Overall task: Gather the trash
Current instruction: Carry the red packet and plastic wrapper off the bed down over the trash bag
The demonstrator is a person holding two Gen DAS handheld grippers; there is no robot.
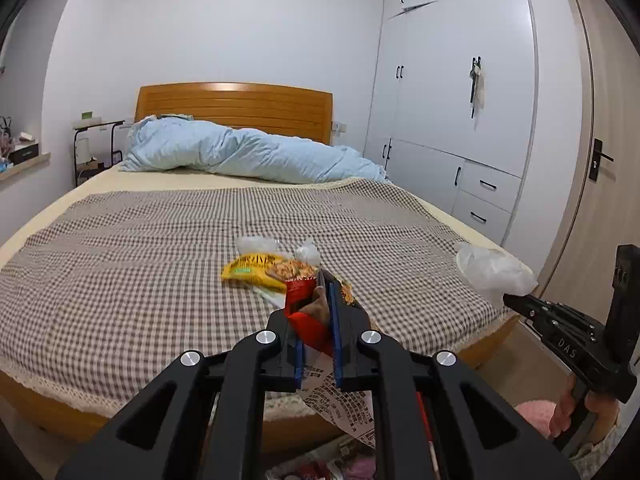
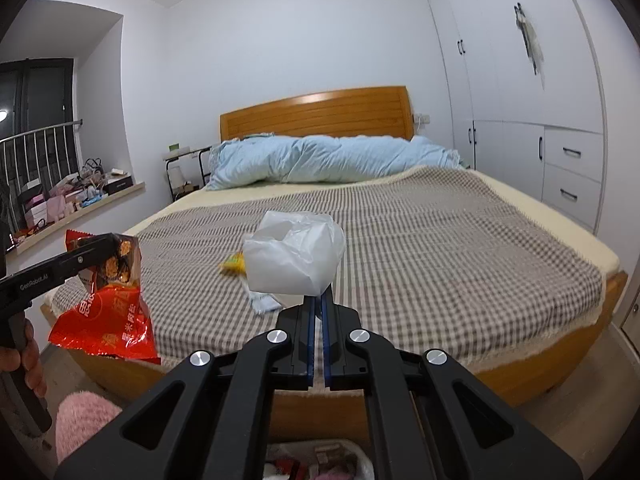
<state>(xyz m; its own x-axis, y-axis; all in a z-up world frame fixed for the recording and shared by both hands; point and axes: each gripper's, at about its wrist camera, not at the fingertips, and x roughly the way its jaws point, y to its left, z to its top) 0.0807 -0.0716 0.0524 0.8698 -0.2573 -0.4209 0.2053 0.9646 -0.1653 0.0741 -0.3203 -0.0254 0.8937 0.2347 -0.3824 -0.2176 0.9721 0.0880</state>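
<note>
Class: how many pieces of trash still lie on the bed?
3, maybe more hidden: a yellow snack packet mid-blanket, a clear wrapper behind it, another clear wrapper to its right.

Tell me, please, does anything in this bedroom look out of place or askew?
Yes. A yellow snack packet and crumpled clear wrappers lie on the checked bedspread, litter where it doesn't belong. High on the white wardrobe, one upper door panel hangs crooked, leaving a dark slanted gap.
</note>
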